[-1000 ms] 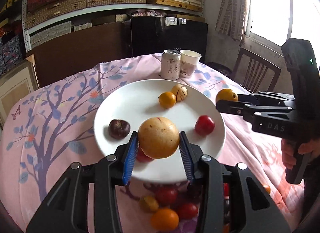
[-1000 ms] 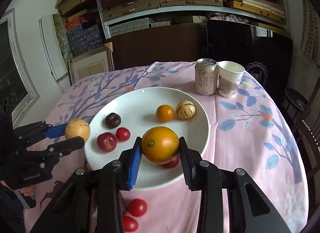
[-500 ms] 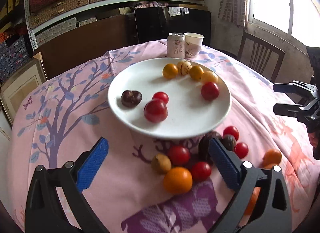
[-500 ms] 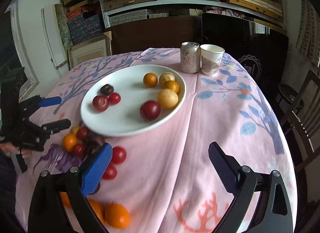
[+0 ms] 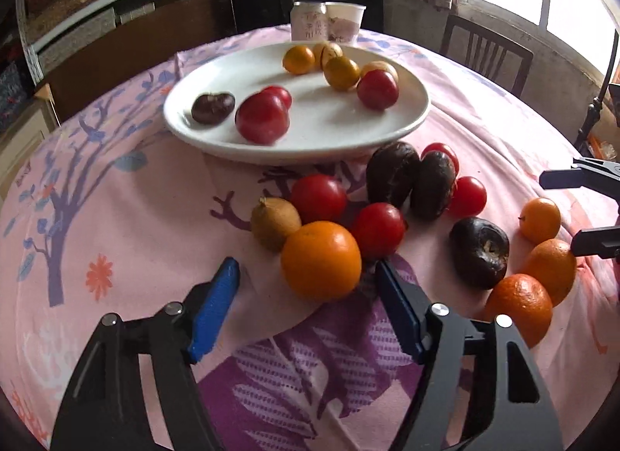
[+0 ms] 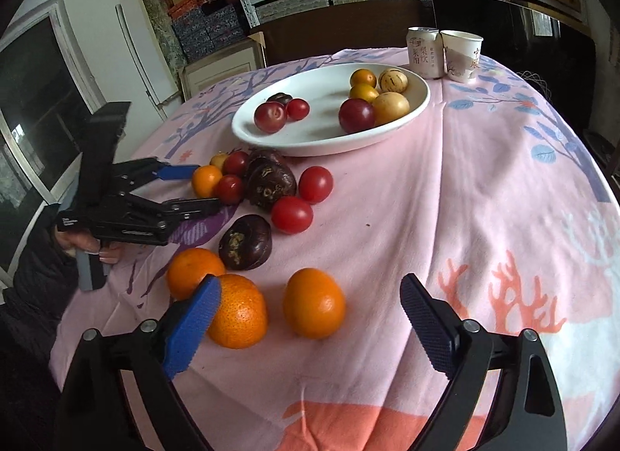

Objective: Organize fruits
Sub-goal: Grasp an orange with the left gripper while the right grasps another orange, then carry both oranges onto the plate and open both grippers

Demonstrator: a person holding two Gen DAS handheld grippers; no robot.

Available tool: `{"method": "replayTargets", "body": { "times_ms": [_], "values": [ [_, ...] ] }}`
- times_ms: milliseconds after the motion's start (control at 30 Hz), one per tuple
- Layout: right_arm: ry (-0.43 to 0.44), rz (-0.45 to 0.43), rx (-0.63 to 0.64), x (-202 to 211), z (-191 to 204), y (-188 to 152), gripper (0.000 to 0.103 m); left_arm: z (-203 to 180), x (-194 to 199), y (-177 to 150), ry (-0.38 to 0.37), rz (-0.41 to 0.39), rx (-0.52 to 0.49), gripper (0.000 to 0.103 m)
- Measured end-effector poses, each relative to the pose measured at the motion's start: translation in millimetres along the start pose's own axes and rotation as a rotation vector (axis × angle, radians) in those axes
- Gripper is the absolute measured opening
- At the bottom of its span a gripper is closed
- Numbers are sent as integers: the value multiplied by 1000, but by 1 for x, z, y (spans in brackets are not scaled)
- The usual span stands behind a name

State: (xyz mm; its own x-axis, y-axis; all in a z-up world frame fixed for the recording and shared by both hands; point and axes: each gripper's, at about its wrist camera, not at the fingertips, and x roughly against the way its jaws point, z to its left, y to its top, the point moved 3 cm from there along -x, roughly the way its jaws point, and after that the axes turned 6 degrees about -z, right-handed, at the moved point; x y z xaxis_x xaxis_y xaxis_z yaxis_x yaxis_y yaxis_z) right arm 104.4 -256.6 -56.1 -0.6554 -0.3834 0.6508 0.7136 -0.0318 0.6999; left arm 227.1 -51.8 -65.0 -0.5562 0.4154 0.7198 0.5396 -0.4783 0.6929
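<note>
A white plate (image 5: 317,141) (image 6: 321,141) holds several fruits: red plums, small oranges, a tan melon and a dark one. Loose fruit lies on the cloth in front of it. My left gripper (image 5: 306,276) is open and empty, its jaws on either side of an orange (image 5: 321,260), not touching it. It also shows in the right wrist view (image 6: 193,185). My right gripper (image 6: 310,303) is open and empty, with an orange (image 6: 314,303) between its jaws and another orange (image 6: 240,311) by the left finger. Its fingertips show in the left wrist view (image 5: 573,210).
Red tomatoes (image 5: 318,198), dark passion fruits (image 5: 391,174) (image 6: 271,183), a kiwi (image 5: 274,223) and more oranges (image 5: 519,307) lie together on the pink floral tablecloth (image 6: 484,187). A drink can (image 6: 423,52) and a paper cup (image 6: 462,55) stand behind the plate. A chair (image 5: 484,55) is at the far right.
A second ago both grippers held fruit over the plate; that fruit lies on the plate now. Both have opened, pulled back and dropped low to the loose fruit on the cloth.
</note>
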Motion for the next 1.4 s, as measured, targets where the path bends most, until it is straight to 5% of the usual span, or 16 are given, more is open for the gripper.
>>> {"method": "replayTargets", "body": {
  "times_ms": [100,167,233,267,600,633,667,700,733,800,933,1100,1133,1200,1400],
  "values": [
    [73,-39,-126,5,0,-11,54,-5,1,2,-22,-14,-12,35],
    [61,-68,-142,9,7,-15,51,-4,1,3,-26,-13,-7,35],
    [-42,-106,-148,16,6,-13,7,-3,2,4,-27,-6,3,35],
    [-39,-115,-157,19,3,-11,0,-2,6,4,-24,-9,3,35],
    [-60,-92,-143,9,-15,-3,5,7,43,20,3,-103,1,35],
    [-46,-76,-153,5,-16,-4,11,7,44,20,13,-102,-5,35],
    [-45,-75,-167,3,-18,-4,33,6,45,21,20,-99,-9,35],
    [-42,-87,-187,3,-21,-4,70,6,45,21,21,-97,-11,35],
    [-9,-89,-214,3,-22,-4,78,6,46,21,21,-95,-11,35],
    [38,-95,-259,4,-23,-3,78,4,45,20,21,-87,-17,35],
    [-32,-56,-176,-8,-11,-4,78,-2,42,18,24,-70,-44,35],
    [0,-28,-229,-29,-11,3,74,-4,40,15,23,-58,-56,35],
    [-3,-29,-217,-34,-9,5,73,-4,40,15,23,-56,-56,35],
    [14,-9,-186,-39,-1,8,48,-3,40,15,27,-55,-56,35],
    [-52,-12,-124,-22,17,9,41,-3,47,20,7,-79,-42,35]
  ]
}}
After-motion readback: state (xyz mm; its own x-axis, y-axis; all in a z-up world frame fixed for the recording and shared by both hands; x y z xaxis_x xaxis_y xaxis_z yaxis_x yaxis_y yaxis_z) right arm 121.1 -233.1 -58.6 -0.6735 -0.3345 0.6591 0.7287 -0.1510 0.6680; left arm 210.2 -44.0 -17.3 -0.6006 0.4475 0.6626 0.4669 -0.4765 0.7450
